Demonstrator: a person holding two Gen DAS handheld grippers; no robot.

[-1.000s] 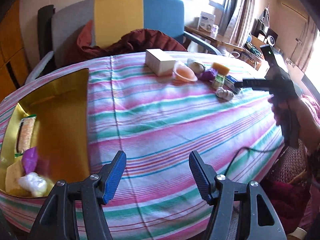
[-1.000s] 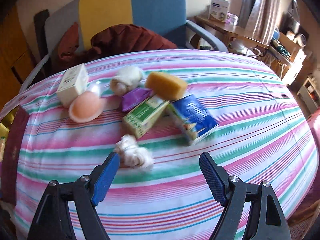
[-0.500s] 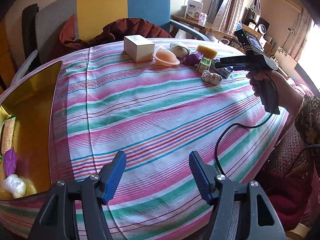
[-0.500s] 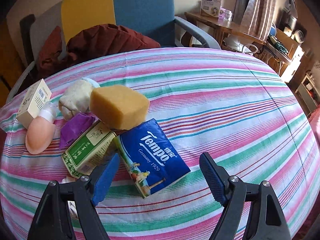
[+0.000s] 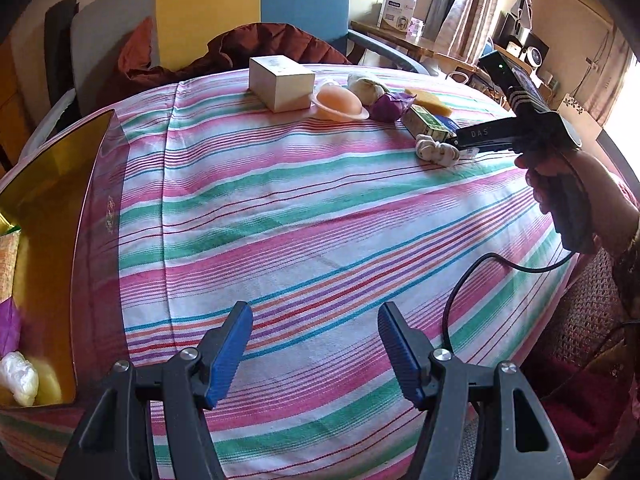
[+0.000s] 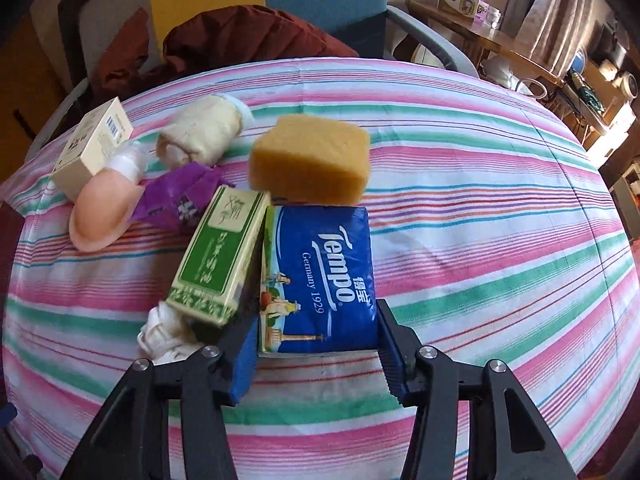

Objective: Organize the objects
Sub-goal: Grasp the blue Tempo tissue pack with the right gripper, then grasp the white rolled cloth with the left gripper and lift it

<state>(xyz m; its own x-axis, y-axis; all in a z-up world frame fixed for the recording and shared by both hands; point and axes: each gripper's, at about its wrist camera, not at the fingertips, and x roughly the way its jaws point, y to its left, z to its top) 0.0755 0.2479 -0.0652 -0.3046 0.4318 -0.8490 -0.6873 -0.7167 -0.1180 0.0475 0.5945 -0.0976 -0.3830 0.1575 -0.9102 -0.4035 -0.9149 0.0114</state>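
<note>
Right tool point(image 6: 318, 342) was closing on the blue tissue pack point(image 6: 320, 272), pads at both sides, low on the striped surface point(image 6: 480, 240) beside the green box point(image 6: 220, 256). Best squeeze gently, lift straight, avoid nudging the box. Left tool point(image 5: 316, 350) hung released, empty.

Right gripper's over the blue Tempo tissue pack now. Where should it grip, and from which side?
Grip the blue tissue pack across its two long edges at the near end, coming from above. It lies flat with that end free. The right gripper already straddles it there, jaws closing. Watch the green box leaning against its left edge.
</note>
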